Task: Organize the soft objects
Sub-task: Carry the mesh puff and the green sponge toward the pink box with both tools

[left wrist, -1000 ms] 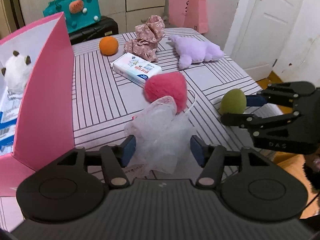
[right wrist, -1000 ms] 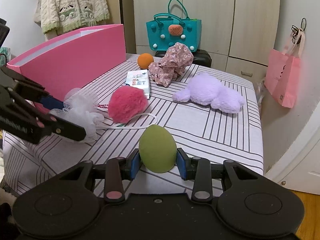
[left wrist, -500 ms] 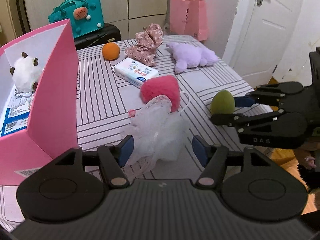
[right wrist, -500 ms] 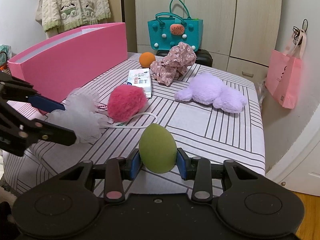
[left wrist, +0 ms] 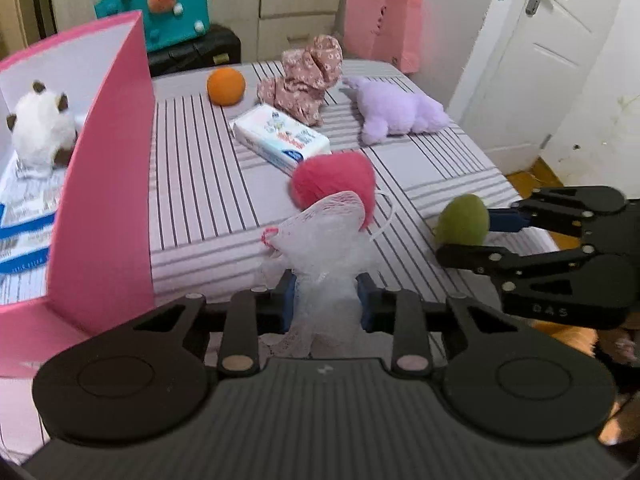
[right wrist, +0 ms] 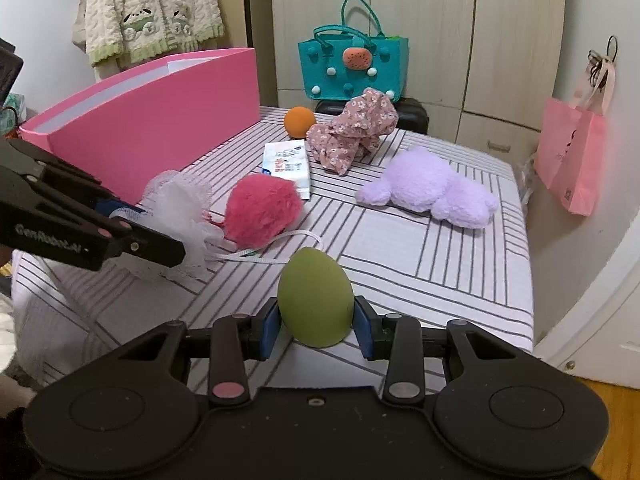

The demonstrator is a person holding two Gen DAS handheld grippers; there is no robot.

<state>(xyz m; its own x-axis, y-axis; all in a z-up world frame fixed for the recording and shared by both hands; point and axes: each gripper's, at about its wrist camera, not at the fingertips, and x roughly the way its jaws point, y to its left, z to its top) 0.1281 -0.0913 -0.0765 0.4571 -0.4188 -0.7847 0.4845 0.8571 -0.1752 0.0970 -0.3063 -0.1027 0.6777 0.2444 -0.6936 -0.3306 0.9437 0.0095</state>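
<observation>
Two claws work over a striped counter. Far left stands the pink box, a white plush already inside. A purple plush, floral cloth, tissue pack, pink pompom and orange ball lie loose beyond. The left claw, half apart a moment ago, is now clamped on the white mesh pouf, near the box wall. The right claw remains clamped on the green egg sponge. Both items appear ready for carrying to the box.
</observation>
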